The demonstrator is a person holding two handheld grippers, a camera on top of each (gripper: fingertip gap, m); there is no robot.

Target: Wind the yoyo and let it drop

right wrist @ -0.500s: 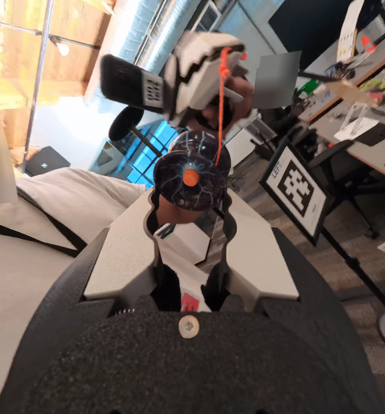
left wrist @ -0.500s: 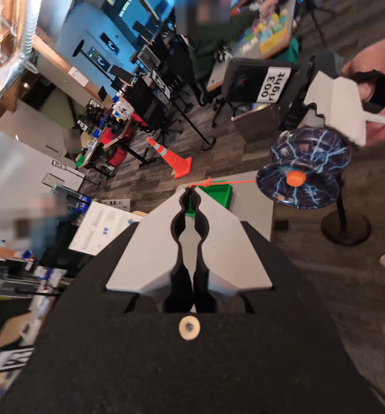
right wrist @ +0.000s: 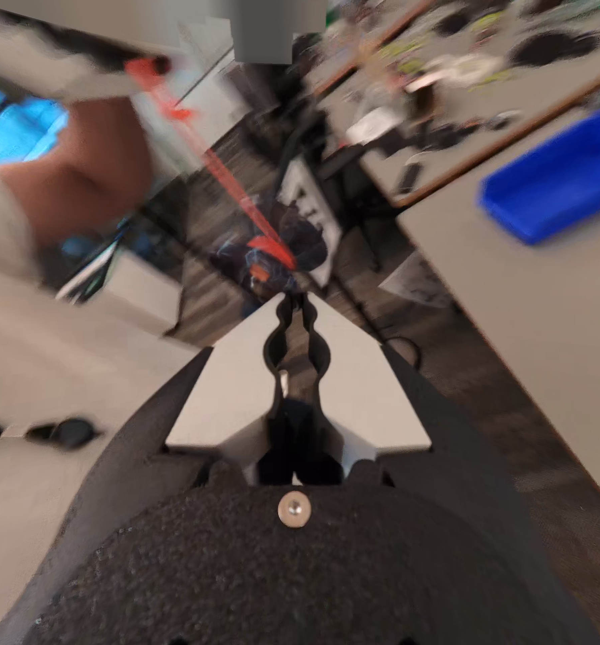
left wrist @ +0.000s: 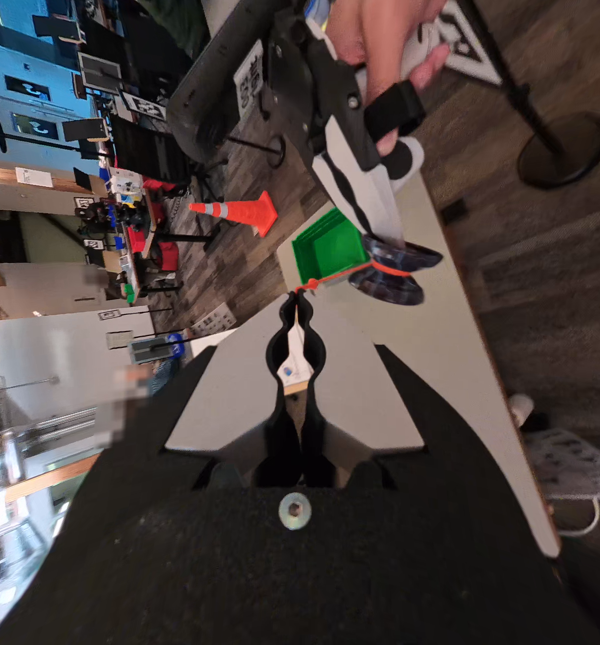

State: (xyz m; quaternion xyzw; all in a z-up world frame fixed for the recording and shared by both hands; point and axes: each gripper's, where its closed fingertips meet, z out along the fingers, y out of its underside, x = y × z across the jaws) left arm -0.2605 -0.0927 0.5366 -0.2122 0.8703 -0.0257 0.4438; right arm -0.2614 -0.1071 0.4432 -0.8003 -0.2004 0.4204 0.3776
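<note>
The yoyo (left wrist: 392, 291) is dark blue with a pale lightning pattern and hangs edge-on over the white table (left wrist: 417, 352). Orange string (left wrist: 336, 275) is wrapped around its axle and runs to my left gripper (left wrist: 296, 296), which is shut on the string's knotted end. My right gripper (left wrist: 384, 239) comes down from above and pinches the yoyo's upper rim. The right wrist view is blurred: my right gripper (right wrist: 293, 296) is shut on the yoyo (right wrist: 305, 241), and the string (right wrist: 228, 185) rises up-left to the left gripper (right wrist: 141, 66).
A green bin (left wrist: 333, 244) sits on the table just behind the yoyo. An orange cone (left wrist: 242, 213) and a round stand base (left wrist: 563, 150) are on the floor beyond. A blue bin (right wrist: 553, 181) sits on a table at the right.
The right gripper's jaws have closed from a wide hold around the yoyo to a narrow pinch on its rim. The yoyo has turned edge-on to the left camera. Both grippers have swung round.
</note>
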